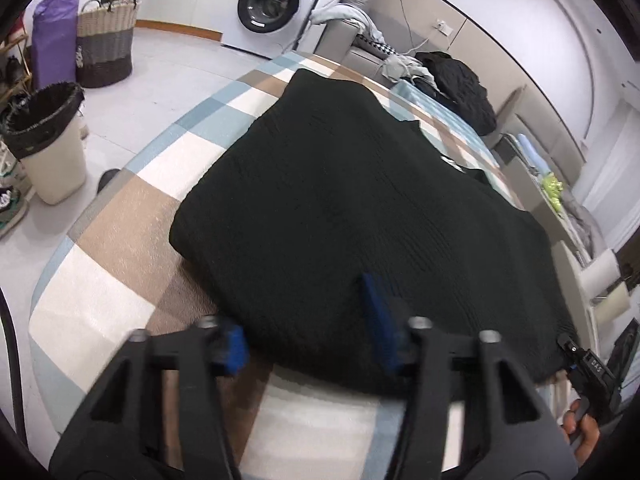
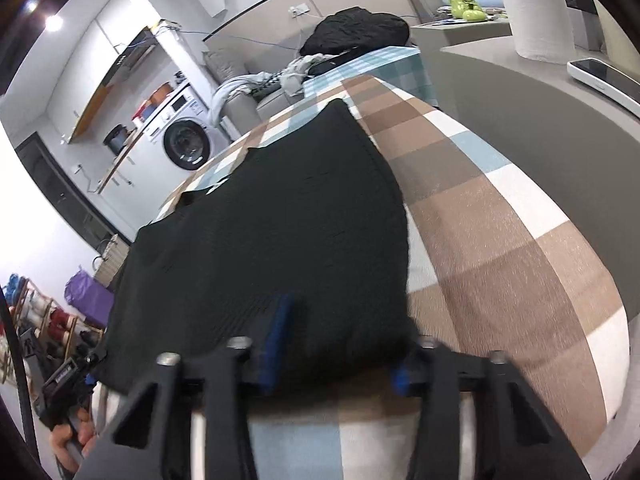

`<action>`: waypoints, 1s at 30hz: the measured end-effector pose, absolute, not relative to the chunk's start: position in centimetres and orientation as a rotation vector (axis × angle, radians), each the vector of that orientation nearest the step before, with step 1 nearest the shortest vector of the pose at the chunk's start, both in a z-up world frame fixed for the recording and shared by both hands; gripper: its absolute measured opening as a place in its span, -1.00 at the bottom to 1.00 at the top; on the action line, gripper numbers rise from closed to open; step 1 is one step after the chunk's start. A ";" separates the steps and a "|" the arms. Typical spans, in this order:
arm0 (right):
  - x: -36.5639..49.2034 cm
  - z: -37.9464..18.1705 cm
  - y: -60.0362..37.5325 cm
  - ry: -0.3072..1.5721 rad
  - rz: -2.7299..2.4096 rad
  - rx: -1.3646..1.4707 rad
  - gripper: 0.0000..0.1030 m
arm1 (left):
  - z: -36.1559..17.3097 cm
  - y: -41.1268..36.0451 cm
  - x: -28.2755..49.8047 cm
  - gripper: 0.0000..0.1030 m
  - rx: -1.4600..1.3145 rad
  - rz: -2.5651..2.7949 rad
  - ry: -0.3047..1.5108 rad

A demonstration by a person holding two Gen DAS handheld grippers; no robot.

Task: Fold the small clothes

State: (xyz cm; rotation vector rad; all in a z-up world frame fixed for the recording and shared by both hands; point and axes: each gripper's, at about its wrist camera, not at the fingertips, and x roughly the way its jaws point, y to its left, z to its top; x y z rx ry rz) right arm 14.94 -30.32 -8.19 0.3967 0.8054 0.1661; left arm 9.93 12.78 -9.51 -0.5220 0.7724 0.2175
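Observation:
A black knit garment [image 1: 340, 200] lies spread flat on a checked cloth [image 1: 120, 240] in brown, white and blue. My left gripper [image 1: 308, 344] is open at the garment's near left corner, one blue pad on top of the fabric and the other at its edge. The garment also shows in the right wrist view [image 2: 280, 220]. My right gripper [image 2: 340, 364] is open at the near right corner, its left pad resting on the fabric and its right pad just under the hem. Neither has closed on the cloth.
A washing machine [image 1: 276, 4], woven basket [image 1: 106, 40] and lined bin [image 1: 48, 140] stand on the floor to the left. A pile of dark and grey clothes [image 1: 452, 80] lies at the far end. A paper roll [image 2: 532, 4] stands on a side surface at right.

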 end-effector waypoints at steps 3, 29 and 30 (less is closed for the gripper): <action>14.9 -8.2 -30.3 0.790 0.170 0.385 -0.63 | -9.2 12.6 9.8 -0.76 -0.476 0.224 0.758; 9.3 -4.7 -32.6 0.650 0.223 0.415 0.04 | -9.6 14.6 1.6 -0.02 -0.560 0.264 0.708; 9.5 -4.9 -32.3 0.657 0.231 0.412 0.05 | -9.7 14.6 1.9 -0.02 -0.556 0.265 0.722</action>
